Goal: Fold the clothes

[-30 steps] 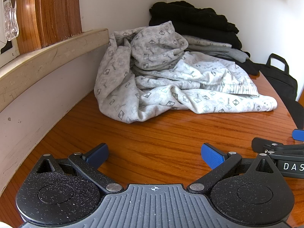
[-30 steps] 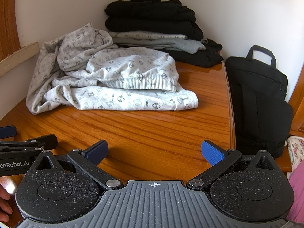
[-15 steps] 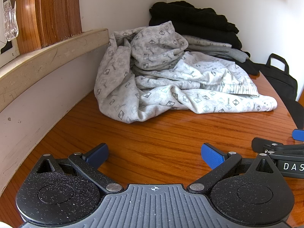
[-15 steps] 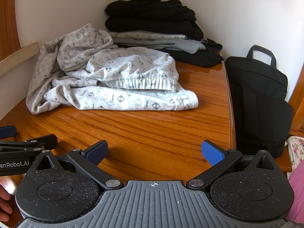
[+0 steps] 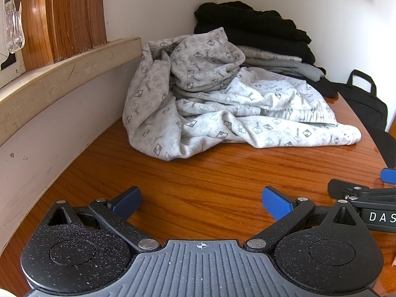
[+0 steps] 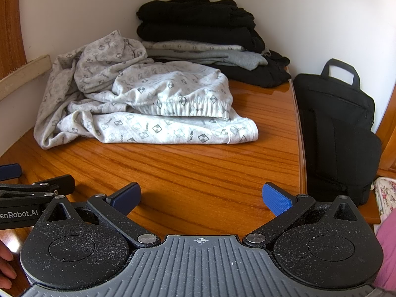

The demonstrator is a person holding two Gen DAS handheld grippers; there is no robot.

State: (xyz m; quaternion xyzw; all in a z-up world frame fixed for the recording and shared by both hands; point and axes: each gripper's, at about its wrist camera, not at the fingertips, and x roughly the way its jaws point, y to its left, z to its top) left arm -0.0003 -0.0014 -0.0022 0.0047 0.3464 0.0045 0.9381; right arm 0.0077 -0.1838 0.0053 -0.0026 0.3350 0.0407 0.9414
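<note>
A crumpled light-grey patterned garment (image 5: 217, 113) (image 6: 148, 104) lies in a heap toward the back of the wooden table (image 5: 198, 173) (image 6: 198, 168), its elastic waistband facing right. Behind it sits a stack of folded black and grey clothes (image 5: 259, 39) (image 6: 203, 37) in the corner. My left gripper (image 5: 201, 203) rests low over the bare wood well short of the garment, open and holding nothing. Beside it my right gripper (image 6: 201, 198) is likewise open and holds nothing, level with the left one.
A black bag (image 6: 339, 133) (image 5: 366, 104) stands just past the table's right edge. A white wall with a beige ledge (image 5: 61, 74) bounds the left side. Walls close off the back corner. A hand (image 6: 6, 264) shows at the lower left of the right wrist view.
</note>
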